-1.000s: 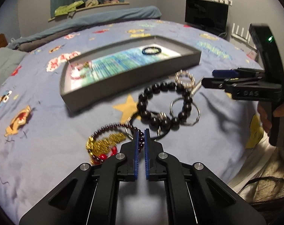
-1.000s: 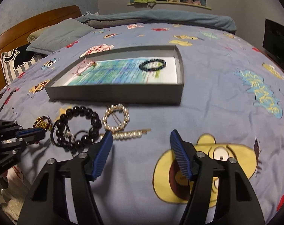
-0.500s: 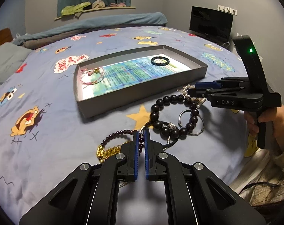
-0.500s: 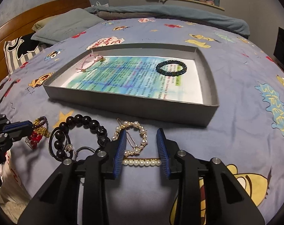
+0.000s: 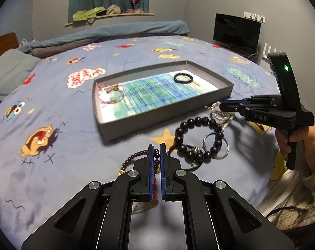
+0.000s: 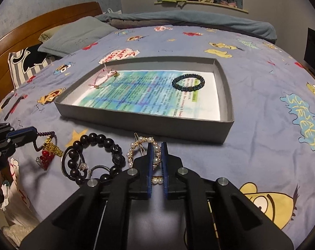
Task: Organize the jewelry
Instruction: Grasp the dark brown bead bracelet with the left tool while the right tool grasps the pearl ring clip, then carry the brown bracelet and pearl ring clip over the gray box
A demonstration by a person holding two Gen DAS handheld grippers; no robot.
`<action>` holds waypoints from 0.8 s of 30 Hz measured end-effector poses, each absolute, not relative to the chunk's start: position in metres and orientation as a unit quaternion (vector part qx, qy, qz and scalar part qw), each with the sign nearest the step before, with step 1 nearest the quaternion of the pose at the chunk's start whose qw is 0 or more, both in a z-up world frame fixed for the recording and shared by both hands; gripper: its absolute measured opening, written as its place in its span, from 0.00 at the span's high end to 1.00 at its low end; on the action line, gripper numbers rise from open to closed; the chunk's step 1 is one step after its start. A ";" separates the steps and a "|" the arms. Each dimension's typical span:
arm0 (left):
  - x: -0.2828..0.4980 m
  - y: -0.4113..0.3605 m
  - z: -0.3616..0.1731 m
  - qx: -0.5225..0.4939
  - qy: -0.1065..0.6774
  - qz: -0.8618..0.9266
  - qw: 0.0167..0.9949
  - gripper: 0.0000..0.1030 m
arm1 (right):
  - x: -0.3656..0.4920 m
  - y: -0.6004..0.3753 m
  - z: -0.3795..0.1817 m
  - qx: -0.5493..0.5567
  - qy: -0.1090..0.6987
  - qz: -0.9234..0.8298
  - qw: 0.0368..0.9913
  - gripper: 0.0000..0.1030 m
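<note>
So on the far left, the left gripper (image 6: 33, 132) is pinched shut on the dark maroon bead bracelet (image 6: 46, 133), with the gold chain and red bead cluster (image 6: 45, 157) dangling off it just above the bedspread (image 6: 251, 145). My worry there: that dangly bit looks like it could snag the big black bead bracelet (image 6: 99, 156) or the metal rings (image 5: 215, 145) lying right next to it and drag the whole pile along. Moving right, the right gripper (image 6: 156, 162) has its jaws closed nearly together around the rim of the round pearl hair clip (image 6: 144, 151), one pearl visibly sitting between the pads, and the straight pearl pin (image 6: 157, 180) lies under the fingers closer to the camera. It's a thin edge grip on round pearls, so I'd guess the clip could twist or pop out on the lift. Just beyond sits the grey tray (image 6: 226, 95), already holding a pink cord bracelet (image 6: 104, 78) at its left end and a dark braided bracelet (image 6: 188, 82) toward the right.
</note>
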State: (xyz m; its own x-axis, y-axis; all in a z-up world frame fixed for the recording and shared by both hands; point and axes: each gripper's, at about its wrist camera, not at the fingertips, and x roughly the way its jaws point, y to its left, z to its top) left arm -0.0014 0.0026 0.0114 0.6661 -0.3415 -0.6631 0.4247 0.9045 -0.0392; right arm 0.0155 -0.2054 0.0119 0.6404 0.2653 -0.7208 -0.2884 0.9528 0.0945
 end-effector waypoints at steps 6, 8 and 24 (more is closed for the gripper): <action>0.002 0.017 0.026 0.037 0.341 -0.201 0.918 0.94 | 0.010 -0.212 0.026 -0.009 0.379 0.150 0.913 0.93; 0.004 0.021 0.031 0.029 0.337 -0.199 0.920 0.94 | 0.008 -0.214 0.029 -0.008 0.375 0.149 0.915 0.93; 0.014 0.029 0.065 0.034 0.306 -0.191 0.932 0.94 | 0.013 -0.223 0.067 -0.007 0.343 0.144 0.928 0.93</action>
